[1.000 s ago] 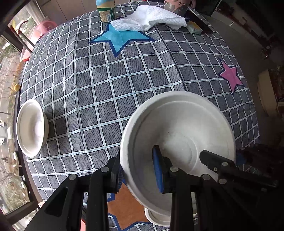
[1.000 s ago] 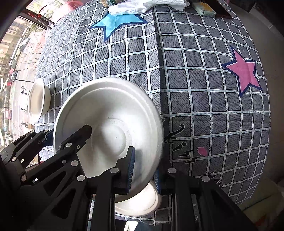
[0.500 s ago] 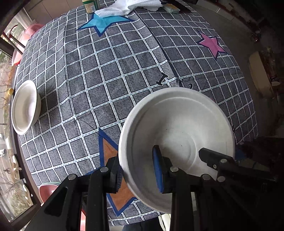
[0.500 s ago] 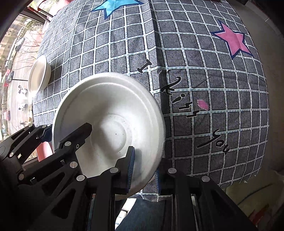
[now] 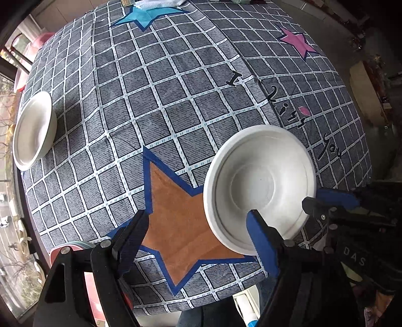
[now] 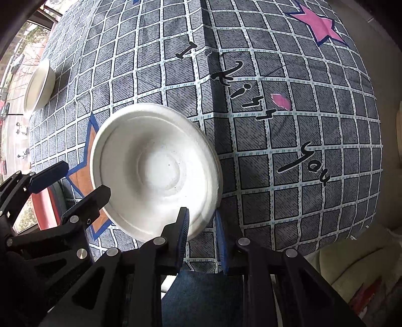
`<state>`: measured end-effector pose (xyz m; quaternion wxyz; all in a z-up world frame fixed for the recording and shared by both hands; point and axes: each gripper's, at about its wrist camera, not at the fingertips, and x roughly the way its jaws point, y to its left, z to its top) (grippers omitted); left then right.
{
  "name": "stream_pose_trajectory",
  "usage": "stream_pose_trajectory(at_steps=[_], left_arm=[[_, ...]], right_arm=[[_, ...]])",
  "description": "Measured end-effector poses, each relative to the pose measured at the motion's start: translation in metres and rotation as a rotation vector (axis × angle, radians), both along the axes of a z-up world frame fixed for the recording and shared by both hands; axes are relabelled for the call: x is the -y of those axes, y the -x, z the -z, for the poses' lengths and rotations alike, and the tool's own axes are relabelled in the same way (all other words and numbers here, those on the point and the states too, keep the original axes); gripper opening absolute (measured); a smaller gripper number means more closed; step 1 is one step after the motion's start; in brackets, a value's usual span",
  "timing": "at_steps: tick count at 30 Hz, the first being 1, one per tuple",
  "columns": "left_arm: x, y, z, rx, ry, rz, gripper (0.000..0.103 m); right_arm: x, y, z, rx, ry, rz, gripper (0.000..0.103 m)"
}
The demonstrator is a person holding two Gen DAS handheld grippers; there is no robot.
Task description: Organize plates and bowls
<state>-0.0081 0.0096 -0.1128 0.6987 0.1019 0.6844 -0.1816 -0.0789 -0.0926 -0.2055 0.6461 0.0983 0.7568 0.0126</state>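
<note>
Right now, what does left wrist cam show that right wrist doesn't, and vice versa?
Left wrist only: the whole orange star, a blue star at the far edge, and the left gripper, its jaws opening, off the plate.
Right wrist only: the right gripper shut on the plate's near rim.
Both: the white plate, the white bowl at far left, the pink star and the checked tablecloth.

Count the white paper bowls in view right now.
2. One white paper bowl is held by the right gripper near the table edge; the other white bowl sits at the table's far left edge. Others may be hidden.
</note>
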Motion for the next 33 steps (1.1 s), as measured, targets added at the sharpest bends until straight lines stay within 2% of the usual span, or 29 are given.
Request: stream_pose_trajectory(at_steps=[3, 5, 6, 7, 8, 10, 14, 20, 26, 33], left_arm=[[-0.017, 0.000, 0.000, -0.003, -0.018, -0.036, 0.086], [-0.031, -0.001, -0.001, 0.007, -0.032, -0.065, 0.092], [-0.036, -0.001, -0.002, 0.014, -0.036, -0.077, 0.101], [-0.043, -0.001, -0.004, 0.026, -0.036, -0.088, 0.103], [-0.048, -0.001, -0.005, 0.032, -0.037, -0.098, 0.103], [-0.058, -0.001, -0.008, 0.041, -0.036, -0.117, 0.103], [-0.071, -0.004, -0.015, 0.055, -0.044, -0.155, 0.103], [-0.079, -0.011, -0.016, 0.058, -0.047, -0.201, 0.103], [-0.088, -0.012, -0.018, 0.061, -0.043, -0.226, 0.103], [-0.095, -0.015, -0.020, 0.072, -0.061, -0.251, 0.103]], right_arm=[[0.002, 0.007, 0.001, 0.023, 0.012, 0.034, 0.078], [0.004, 0.000, -0.008, 0.047, 0.027, 0.038, 0.079], [0.010, 0.000, -0.009, 0.049, 0.026, 0.042, 0.079], [0.013, -0.001, -0.013, 0.051, 0.025, 0.052, 0.081], [0.015, -0.002, -0.017, 0.053, 0.025, 0.064, 0.086], [0.025, -0.008, -0.027, 0.066, 0.021, 0.088, 0.102], [0.031, -0.013, -0.038, 0.063, 0.007, 0.107, 0.102], [0.010, -0.036, -0.045, 0.064, 0.016, 0.091, 0.102], [-0.009, -0.038, -0.030, 0.066, 0.018, 0.071, 0.102], [-0.020, -0.045, -0.027, 0.060, 0.020, 0.044, 0.102]])
